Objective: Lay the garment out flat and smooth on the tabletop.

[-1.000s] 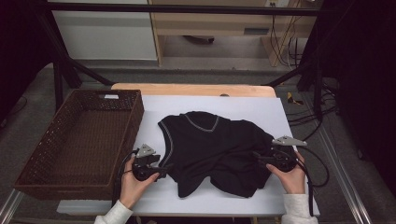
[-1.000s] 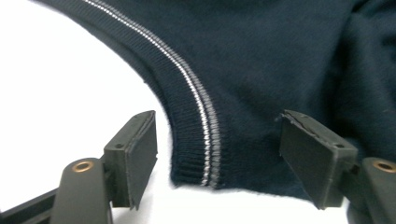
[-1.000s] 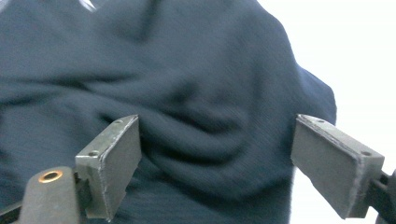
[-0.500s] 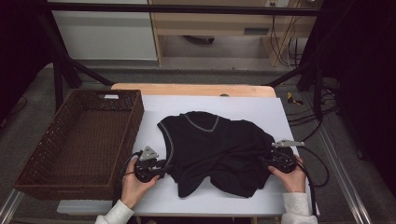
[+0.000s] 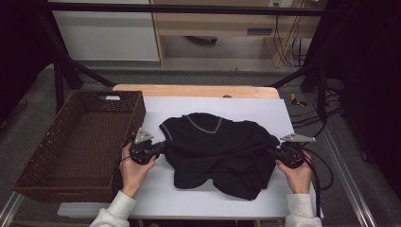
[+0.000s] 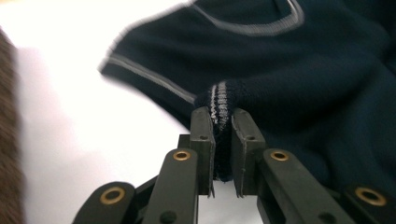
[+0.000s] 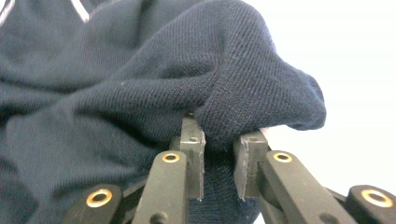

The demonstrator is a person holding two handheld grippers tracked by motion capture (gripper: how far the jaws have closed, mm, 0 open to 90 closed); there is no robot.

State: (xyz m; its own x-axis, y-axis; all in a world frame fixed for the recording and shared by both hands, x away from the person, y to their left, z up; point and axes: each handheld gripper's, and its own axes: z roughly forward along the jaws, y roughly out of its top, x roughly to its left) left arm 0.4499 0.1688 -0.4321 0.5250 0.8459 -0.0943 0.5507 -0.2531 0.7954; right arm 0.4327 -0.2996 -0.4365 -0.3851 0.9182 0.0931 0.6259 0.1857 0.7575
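Sweater: a dark sweater (image 5: 220,149) with a pale stripe at the neck lay bunched up on the white table (image 5: 265,111), stretched between the two grippers.
Left gripper: the left gripper (image 6: 223,140) was pinching the striped edge of the sweater. The cloth sat squeezed between its jaws, and the rest of the sweater spread out ahead of it and to its right.
Right gripper: the right gripper (image 7: 219,154) was pinching a thick fold of the sweater. The bump of cloth rose just above its jaws, and more sweater lay off to its left.
What changed: both sets of jaws had just been closing, with sweater cloth between them. A second ago they stood wider, right at the sweater's two sides. In the high view the left gripper (image 5: 152,150) looked a bit higher than before, and that edge of the sweater had come up with it.
What it means: both grips looked good, so the sweater seemed ready to be lifted.
Basket: a brown woven basket (image 5: 71,142) sat just behind the left gripper, away from the sweater. It could be where the sweater goes.
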